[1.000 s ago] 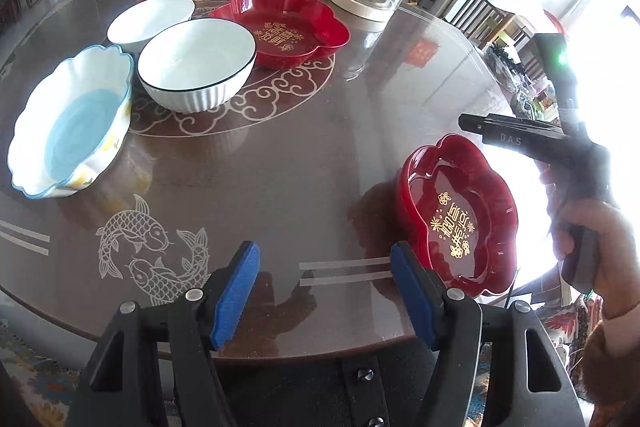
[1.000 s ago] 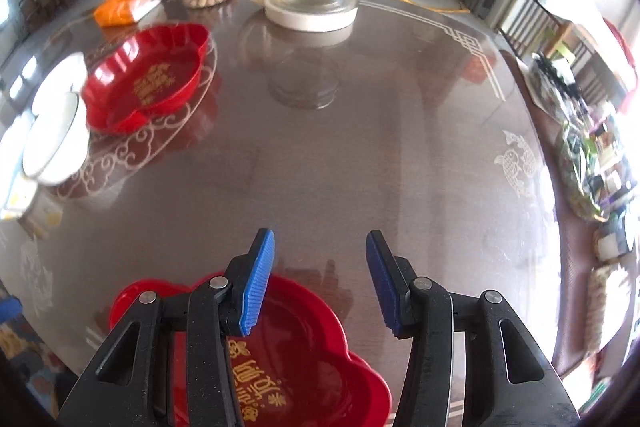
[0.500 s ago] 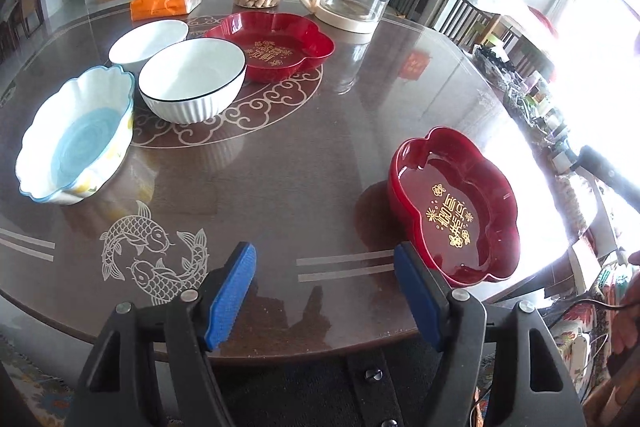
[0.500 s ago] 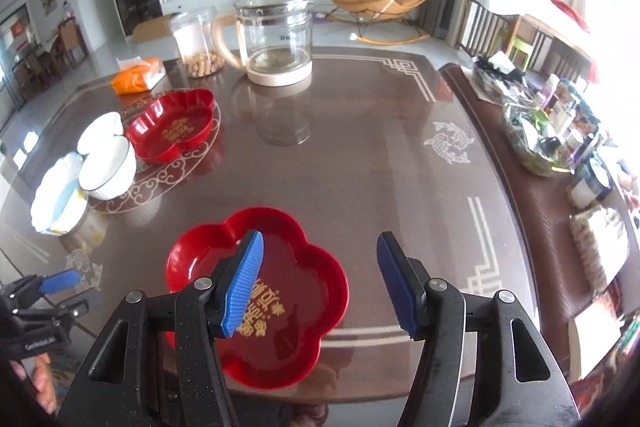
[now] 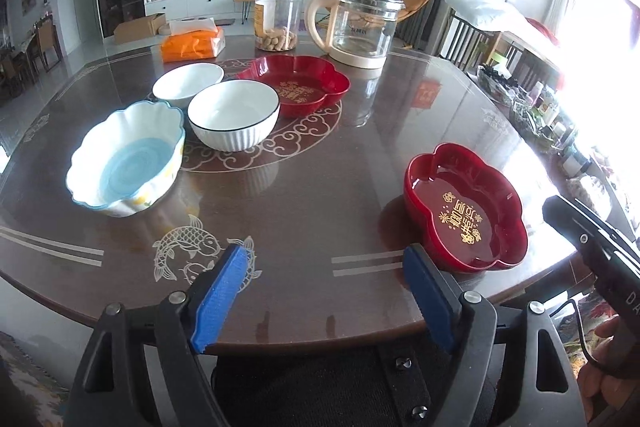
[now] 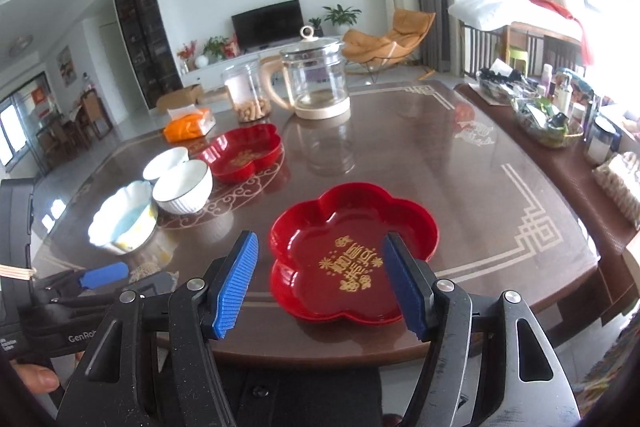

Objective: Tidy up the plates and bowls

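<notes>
Left wrist view, from left to right: a scalloped blue bowl [image 5: 128, 157] sits near the table [image 5: 320, 187] edge, just beside a ribbed white bowl [image 5: 234, 119] with a dark rim; a smaller white bowl [image 5: 188, 83] stands behind those two. Next comes a red flower-shaped plate [image 5: 298, 83] on the table's scroll pattern, and behind it an orange tissue pack [image 5: 192, 43], a clear jar [image 5: 280, 19] and a glass kettle [image 5: 360, 27]. Further right, well apart from the group, a second red plate [image 5: 464, 211] with gold characters lies flat near the table's near edge. The left tool [image 5: 324, 291] hovers over that near edge with its blue pads spread wide — its jaws have just been opening and nothing sits between them. At the far right edge the body of the other tool shows, gripped by a hand [image 5: 608, 391].

Right wrist view, same order: the left tool's blue tip shows at lower left, then the blue bowl [image 6: 124, 223], the two white bowls and the far red plate [image 6: 240, 155]. The near red plate [image 6: 352, 251] rests on the table — seen between the right tool's [image 6: 320, 287] pads but below them, untouched. The right tool is released, its jaws having just been opening, with nothing gripped.
</notes>
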The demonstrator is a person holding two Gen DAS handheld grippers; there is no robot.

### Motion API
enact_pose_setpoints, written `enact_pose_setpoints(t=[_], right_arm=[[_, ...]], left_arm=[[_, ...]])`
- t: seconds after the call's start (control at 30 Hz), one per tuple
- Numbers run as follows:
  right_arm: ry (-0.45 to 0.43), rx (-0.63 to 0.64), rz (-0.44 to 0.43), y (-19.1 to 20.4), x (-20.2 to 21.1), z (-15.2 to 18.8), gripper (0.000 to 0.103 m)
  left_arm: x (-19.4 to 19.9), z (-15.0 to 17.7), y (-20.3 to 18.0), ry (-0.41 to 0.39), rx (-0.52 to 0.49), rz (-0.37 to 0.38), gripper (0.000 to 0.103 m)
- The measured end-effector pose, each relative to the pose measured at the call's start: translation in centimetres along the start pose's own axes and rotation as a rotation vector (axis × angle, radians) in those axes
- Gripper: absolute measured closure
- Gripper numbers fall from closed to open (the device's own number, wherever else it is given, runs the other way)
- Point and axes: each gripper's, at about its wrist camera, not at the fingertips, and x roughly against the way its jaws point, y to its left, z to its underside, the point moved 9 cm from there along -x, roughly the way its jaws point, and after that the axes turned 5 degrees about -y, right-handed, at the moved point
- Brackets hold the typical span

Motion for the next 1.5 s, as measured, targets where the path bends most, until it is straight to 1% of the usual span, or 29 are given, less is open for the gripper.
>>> enact_pose_setpoints(t=[0.17, 0.43, 1.13, 1.5], right_arm=[[0.016, 0.033, -0.005, 1.2, 0.2, 1.0, 0.034], [0.033, 0.039, -0.008, 1.4, 0.1, 1.8, 0.034], [0.057, 0.065, -0.013, 2.4, -0.2, 2.4, 0.034], [0.077, 0.089, -0.014, 2.8, -0.4, 2.8, 0.035]], left_arm=[[0.1, -0.3, 1.4, -0.008, 0.019, -0.020, 0.023], [0.5, -0.2, 2.8, -0.020, 0.054, -0.047, 0.023], [0.5, 0.2, 3.4, -0.014, 0.060, -0.068, 0.023], [0.2, 0.6, 3.9, 0.001, 0.063, -0.084, 0.023]])
